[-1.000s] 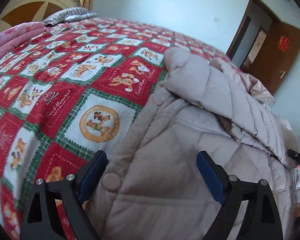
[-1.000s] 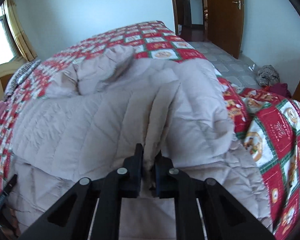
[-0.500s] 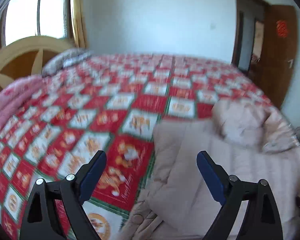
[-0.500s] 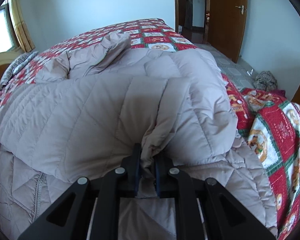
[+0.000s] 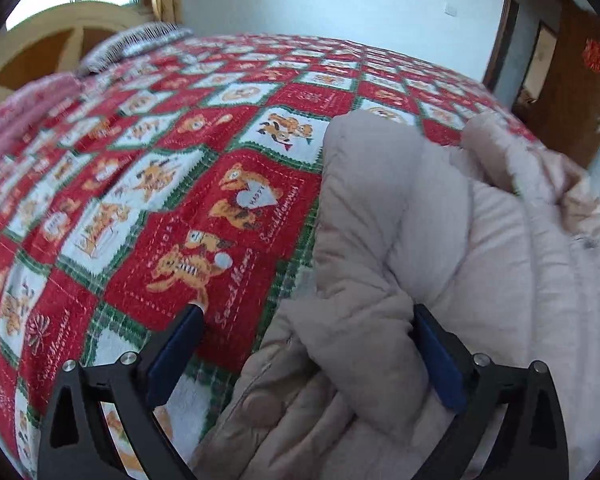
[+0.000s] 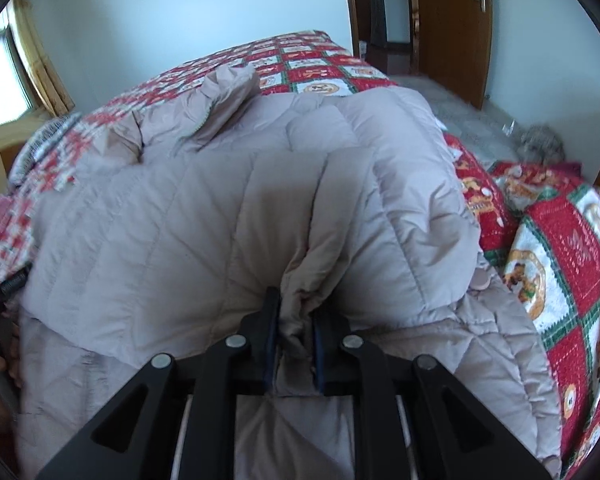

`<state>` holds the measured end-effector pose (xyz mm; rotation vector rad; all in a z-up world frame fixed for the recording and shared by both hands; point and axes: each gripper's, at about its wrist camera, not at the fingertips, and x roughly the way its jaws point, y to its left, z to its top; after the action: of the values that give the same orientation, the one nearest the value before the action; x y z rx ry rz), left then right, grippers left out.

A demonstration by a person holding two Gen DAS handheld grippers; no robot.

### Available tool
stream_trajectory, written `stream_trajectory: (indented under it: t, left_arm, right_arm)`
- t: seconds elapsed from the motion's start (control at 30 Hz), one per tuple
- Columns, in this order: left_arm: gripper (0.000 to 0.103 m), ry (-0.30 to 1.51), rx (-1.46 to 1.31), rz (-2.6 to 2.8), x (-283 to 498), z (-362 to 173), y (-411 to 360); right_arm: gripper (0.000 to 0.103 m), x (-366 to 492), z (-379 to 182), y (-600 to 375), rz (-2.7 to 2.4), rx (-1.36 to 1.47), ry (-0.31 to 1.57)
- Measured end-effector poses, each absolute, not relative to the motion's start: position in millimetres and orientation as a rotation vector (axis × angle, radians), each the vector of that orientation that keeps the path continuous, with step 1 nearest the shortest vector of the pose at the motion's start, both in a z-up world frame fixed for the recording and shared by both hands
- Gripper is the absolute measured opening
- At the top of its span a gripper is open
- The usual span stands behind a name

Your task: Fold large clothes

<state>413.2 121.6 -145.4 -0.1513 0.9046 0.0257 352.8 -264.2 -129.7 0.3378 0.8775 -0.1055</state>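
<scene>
Right wrist view shows our right gripper loosening on the folded coat atop the quilt, while our left gripper has spread wide, empty.

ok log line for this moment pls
left gripper: open, jaws just widened, above coat edge | right gripper: jaws easing open, coat fold between | bedspread: under coat
</scene>
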Motion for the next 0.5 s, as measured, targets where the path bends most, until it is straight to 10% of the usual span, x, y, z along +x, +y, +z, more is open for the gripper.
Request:
stream_trajectory:
  t: [0.1,0.17,0.5]
  left_arm:
    - [0.101,0.839,-0.226,-0.045,404,-115,136]
    - [0.101,0.756,-0.249,-0.067,407,-87,140]
    - [0.101,0.870,-0.204,-0.209,536,-68,82]
  right_arm:
    - [0.042,348,-99,-280,-0.087,0.407,0.764]
    - [0.074,357,-78,-287,-0.080,0.423,0.690]
    - [0.076,500,-80,-282,0.007,0.446,0.787]
